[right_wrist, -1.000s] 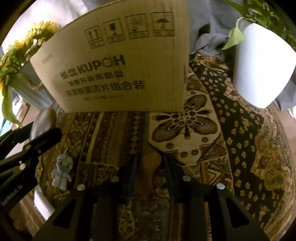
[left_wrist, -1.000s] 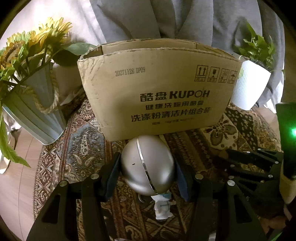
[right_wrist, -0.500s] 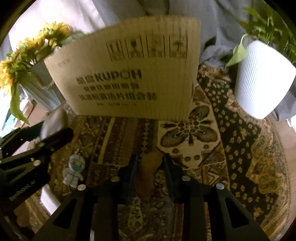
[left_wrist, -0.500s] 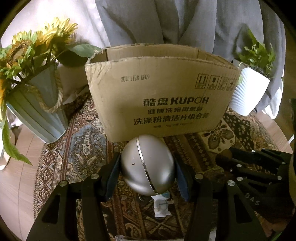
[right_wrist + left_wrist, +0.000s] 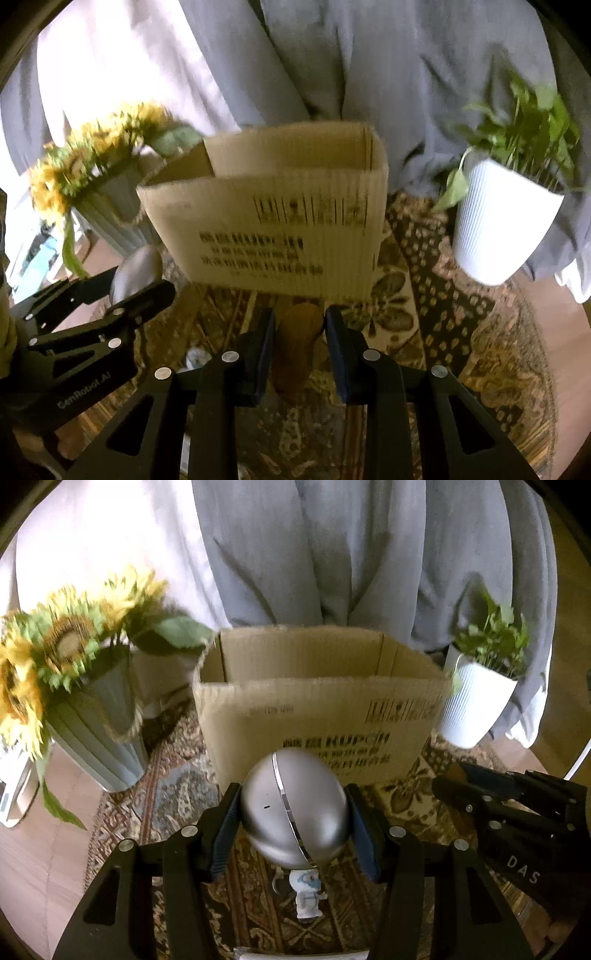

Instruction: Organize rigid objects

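- Cardboard box with its top open stands upright on a patterned rug, its printed face toward both cameras.
- Left hand-held gripper is clamped on a silver egg-shaped object; both blue pads press its sides, and a shiny seam runs round it.
- That silver object hangs in front of the box's printed face, below the rim and outside the box.
- Right hand-held gripper holds a brown oblong object between narrowly set jaws, the pads tight against its sides.
- The brown piece sits in front of the box's lower edge, above the rug; what it is made of cannot be told.
- A small white figurine stands on the rug beneath the silver object.
- A pale ribbed vase of sunflowers stands left of the box, leaning slightly.
- A white ribbed pot with a green plant stands right of the box.
- Grey and white curtains hang behind everything.
- In the right wrist view the left hand-held gripper shows at the lower left with the silver object in it.
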